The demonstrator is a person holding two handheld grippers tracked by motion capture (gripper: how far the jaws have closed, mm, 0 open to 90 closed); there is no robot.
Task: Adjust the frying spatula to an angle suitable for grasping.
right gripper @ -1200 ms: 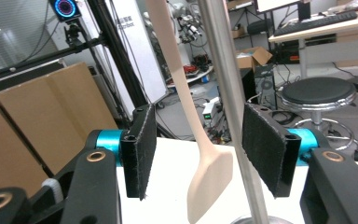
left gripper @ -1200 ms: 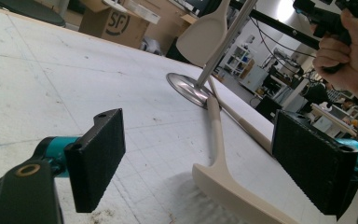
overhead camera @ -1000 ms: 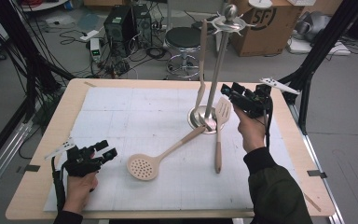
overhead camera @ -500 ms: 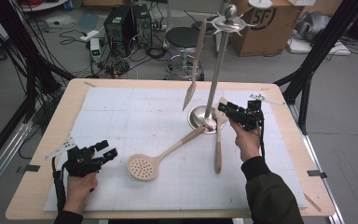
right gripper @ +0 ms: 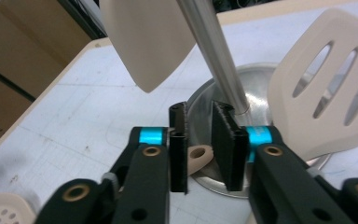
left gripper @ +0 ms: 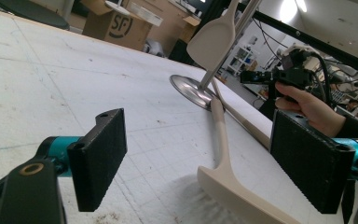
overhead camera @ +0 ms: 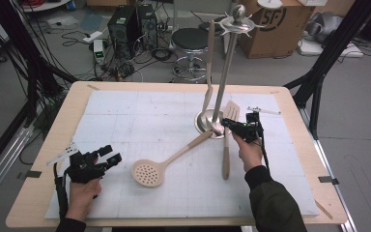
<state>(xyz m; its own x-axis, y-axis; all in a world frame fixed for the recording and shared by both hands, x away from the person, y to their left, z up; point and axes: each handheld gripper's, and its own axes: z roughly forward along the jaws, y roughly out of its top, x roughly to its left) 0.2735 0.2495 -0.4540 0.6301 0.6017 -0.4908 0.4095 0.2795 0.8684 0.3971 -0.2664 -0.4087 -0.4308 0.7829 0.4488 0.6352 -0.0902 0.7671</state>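
A steel utensil stand (overhead camera: 222, 72) rises from a round base (overhead camera: 204, 121) at the table's middle right. From its top hangs a beige spatula (overhead camera: 208, 63). A beige skimmer (overhead camera: 148, 173) lies flat, its handle reaching up to the base. A slotted turner (overhead camera: 231, 112) rests its head on the base. My right gripper (overhead camera: 226, 123) is low over the base; its jaws have just been closing, and the skimmer's handle end (right gripper: 198, 157) lies between them with a small gap still showing. My left gripper (overhead camera: 112, 153) stands wide open beside the skimmer's head (left gripper: 242, 196).
The white mat (overhead camera: 125, 121) covers the wooden table (overhead camera: 67, 104). Behind the far edge stand a stool (overhead camera: 191, 41) and a cardboard box (overhead camera: 270, 24). In the left gripper view the right hand and its gripper (left gripper: 270, 77) are beyond the base (left gripper: 191, 89).
The right gripper has sunk from beside the pole to the base, and its jaws have narrowed around the skimmer's handle end. The hanging spatula has swung. The left gripper has stayed put.
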